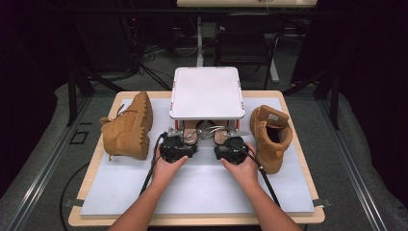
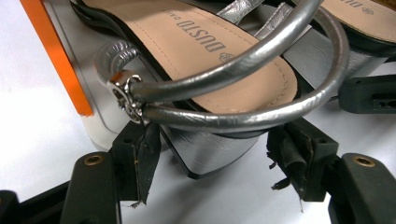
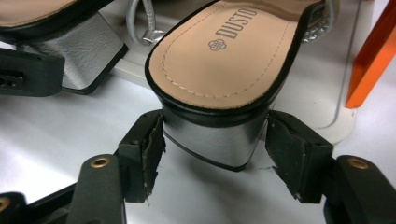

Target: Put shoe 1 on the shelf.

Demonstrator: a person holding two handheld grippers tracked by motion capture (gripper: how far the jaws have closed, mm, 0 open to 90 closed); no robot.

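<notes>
A pair of silver block-heeled sandals (image 1: 199, 131) lies under a raised white shelf (image 1: 207, 91), heels toward me. My left gripper (image 1: 179, 139) (image 2: 215, 158) stands open around the left sandal's silver heel (image 2: 210, 151). Its left pad is against the heel and its right pad stands a little off it. The sandal's silver straps (image 2: 243, 65) arch over the tan insole. My right gripper (image 1: 231, 142) (image 3: 215, 144) has both pads against the sides of the right sandal's heel (image 3: 212, 135), below the tan insole (image 3: 224, 56).
A tan boot (image 1: 127, 127) lies on its side at the left and its mate (image 1: 270, 137) stands upright at the right, close to my right hand. The shelf's orange legs (image 2: 56, 56) (image 3: 373, 56) stand just outside each sandal. A white mat (image 1: 202, 187) covers the table.
</notes>
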